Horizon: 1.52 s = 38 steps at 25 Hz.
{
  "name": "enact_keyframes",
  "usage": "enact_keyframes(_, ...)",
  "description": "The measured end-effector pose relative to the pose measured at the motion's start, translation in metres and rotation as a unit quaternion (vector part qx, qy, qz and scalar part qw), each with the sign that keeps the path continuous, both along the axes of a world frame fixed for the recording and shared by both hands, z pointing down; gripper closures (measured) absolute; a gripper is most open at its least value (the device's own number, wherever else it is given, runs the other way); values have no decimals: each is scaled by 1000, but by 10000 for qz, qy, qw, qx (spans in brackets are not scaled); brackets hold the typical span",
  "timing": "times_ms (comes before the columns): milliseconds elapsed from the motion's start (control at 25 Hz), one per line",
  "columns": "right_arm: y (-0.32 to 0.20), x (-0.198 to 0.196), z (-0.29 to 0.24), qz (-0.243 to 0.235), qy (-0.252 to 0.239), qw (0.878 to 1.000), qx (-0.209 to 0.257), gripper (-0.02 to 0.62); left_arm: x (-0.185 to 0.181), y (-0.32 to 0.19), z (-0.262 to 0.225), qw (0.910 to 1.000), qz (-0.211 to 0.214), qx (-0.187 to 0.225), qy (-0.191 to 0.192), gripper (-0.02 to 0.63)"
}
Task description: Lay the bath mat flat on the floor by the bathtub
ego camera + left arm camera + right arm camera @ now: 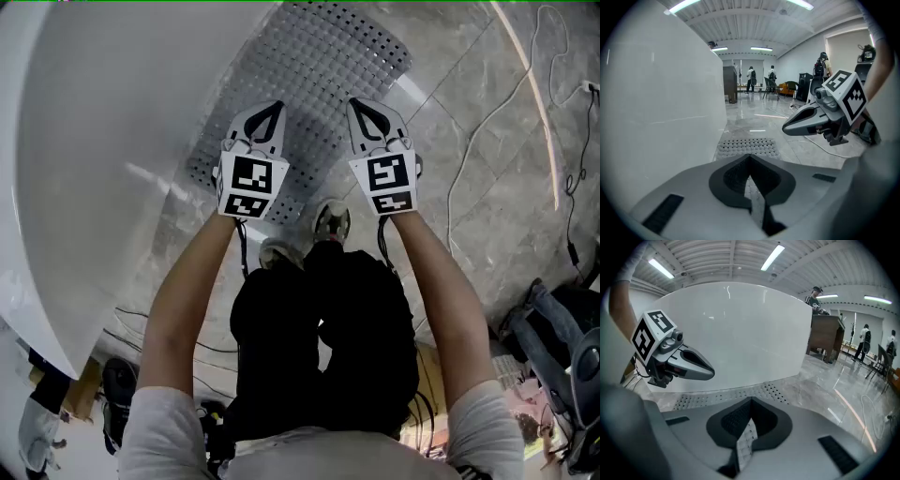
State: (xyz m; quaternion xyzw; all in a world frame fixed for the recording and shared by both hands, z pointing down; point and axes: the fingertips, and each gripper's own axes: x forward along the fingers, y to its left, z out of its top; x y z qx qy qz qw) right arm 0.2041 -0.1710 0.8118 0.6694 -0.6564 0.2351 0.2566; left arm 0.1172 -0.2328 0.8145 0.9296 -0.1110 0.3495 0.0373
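The grey, translucent bath mat [314,66] with bumps and holes lies on the marble floor along the white bathtub [94,141]. Both grippers hang side by side over its near end. In the head view my left gripper [275,105] and right gripper [358,103] have their jaws together. The left gripper view shows a strip of the mat [757,206] pinched between the shut jaws of the left gripper [750,155]. In the right gripper view the right gripper [751,400] is shut on the mat's edge [745,441] in the same way. The rest of the mat [722,394] runs ahead by the tub [740,333].
White cables [487,122] trail over the floor to the right. The person's shoes [331,220] stand just behind the mat. Bags and gear [562,328] sit at the right edge. Far off, people [751,77] stand in the hall, and a wooden counter [825,338] stands beyond the tub.
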Motion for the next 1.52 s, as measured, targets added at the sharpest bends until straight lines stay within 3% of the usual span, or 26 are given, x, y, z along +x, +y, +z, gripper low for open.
enact_keyframes(320,18,-24,-117,-251,-141,9994,-206,589,-39,4,-124,9982,-470,-337,-134,595)
enact_keyframes(440,22,-28,-156,-222,-212,9993,-231,589,-53,3,-173,9962,-760,-413,-19,595)
enact_keyframes(680,29,-44,-228,153,-555,9981,-236,589,-87,17,-241,9886,-1376,-603,-48,595)
enact_keyframes(1000,39,-89,-301,13,-613,9981,-119,589,-132,45,-320,9729,-2103,-917,291,595)
enact_keyframes(1200,63,-110,-359,48,-485,9988,-83,589,-163,66,-381,9692,-2296,-794,407,595)
enact_keyframes(1400,85,-144,-412,8,-452,9989,-86,589,-188,87,-442,9592,-2612,-824,707,595)
enact_keyframes(1520,97,-161,-448,171,-595,9981,40,589,-197,101,-470,9631,-2492,-702,732,595)
